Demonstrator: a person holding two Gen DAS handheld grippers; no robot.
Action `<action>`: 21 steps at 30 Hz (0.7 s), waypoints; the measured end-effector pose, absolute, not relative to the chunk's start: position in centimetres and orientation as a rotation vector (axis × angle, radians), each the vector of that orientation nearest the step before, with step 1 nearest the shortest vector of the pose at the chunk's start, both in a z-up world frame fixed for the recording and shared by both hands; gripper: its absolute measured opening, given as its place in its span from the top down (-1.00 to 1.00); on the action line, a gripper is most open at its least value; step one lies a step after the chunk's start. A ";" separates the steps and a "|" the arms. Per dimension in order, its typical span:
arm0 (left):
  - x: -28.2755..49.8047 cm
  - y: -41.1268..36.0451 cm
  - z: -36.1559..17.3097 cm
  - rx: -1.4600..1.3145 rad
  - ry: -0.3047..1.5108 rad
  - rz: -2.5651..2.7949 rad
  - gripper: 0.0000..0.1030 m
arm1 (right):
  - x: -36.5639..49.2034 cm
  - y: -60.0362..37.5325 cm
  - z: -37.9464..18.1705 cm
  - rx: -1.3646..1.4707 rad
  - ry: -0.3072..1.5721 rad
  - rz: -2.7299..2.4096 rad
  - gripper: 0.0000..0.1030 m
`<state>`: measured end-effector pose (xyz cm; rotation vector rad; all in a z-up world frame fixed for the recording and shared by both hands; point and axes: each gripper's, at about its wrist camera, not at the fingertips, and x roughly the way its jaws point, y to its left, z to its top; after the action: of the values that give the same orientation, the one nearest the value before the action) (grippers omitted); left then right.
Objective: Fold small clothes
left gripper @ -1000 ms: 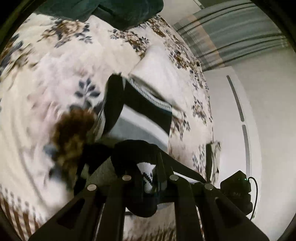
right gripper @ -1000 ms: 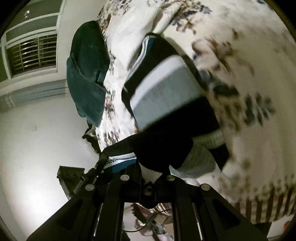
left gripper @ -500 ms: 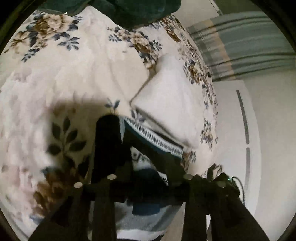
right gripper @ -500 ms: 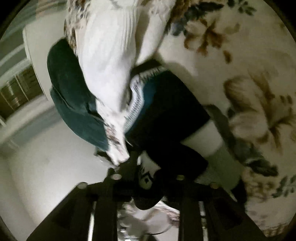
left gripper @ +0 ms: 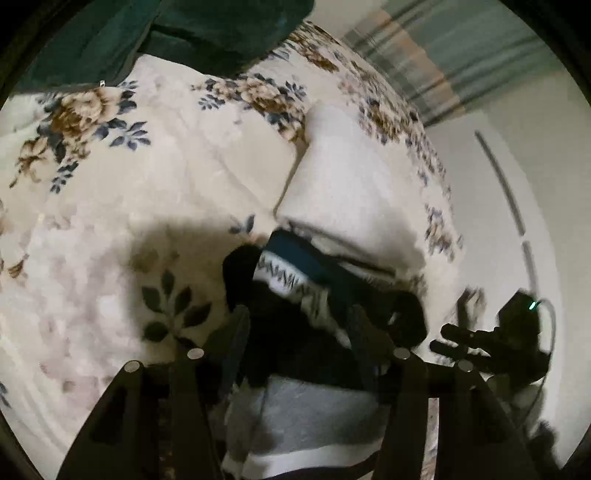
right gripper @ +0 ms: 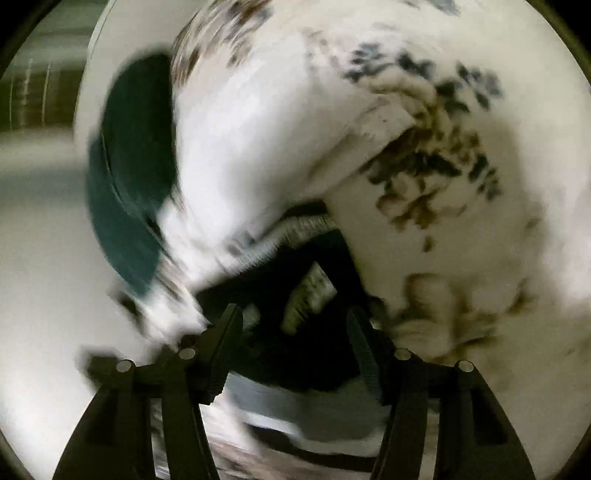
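The striped garment (left gripper: 295,369) lies on the bed, dark bands with a patterned white-and-teal hem on top and a grey and white band nearest the camera, bunched up low in the left wrist view. It sits right between the spread fingers of the left gripper (left gripper: 299,332), the cloth filling the gap, but neither finger is pinching it, so this one is released. In the right wrist view, heavily blurred, the same garment (right gripper: 295,350) shows dark with a grey band near the bottom, and the right gripper (right gripper: 295,332) has its fingers wide apart too, the cloth lying between and just beyond them, nothing clamped.

Looks like a fold has just been laid down, the far edge doubled over the body and both grippers letting go. My read: the task is partway, the piece compact but lumpy. The next move calls for a fresh grasp on an outer edge, or a press to flatten the pile, and the fingers need to clear the cloth without dragging the top layer along.

Just beyond the garment, touching its far edge, lies a folded white cloth (left gripper: 343,192). All of it rests on the floral bedspread (left gripper: 129,177), with a dark green pillow (left gripper: 177,33) at the far side. Off to the right stands a white wardrobe (left gripper: 491,206), with a striped curtain (left gripper: 461,55) beyond it.
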<state>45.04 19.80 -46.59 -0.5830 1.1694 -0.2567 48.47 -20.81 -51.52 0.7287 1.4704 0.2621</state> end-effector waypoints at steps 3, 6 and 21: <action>44.9 19.2 -47.2 -0.547 1.194 -0.251 0.00 | 48.4 -16.7 -51.7 0.380 1.546 0.279 -0.18; 46.0 18.7 -47.6 -0.532 1.209 -0.234 -0.01 | 49.2 -13.3 -52.5 0.187 1.543 0.277 -0.09; 49.7 10.9 -48.7 -0.232 1.215 -0.346 0.94 | 51.9 -19.3 -54.1 0.618 1.471 0.128 -0.01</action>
<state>49.70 10.89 -48.69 -0.2317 1.2148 -0.3462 51.94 -19.33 -54.12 0.6184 1.4711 0.1284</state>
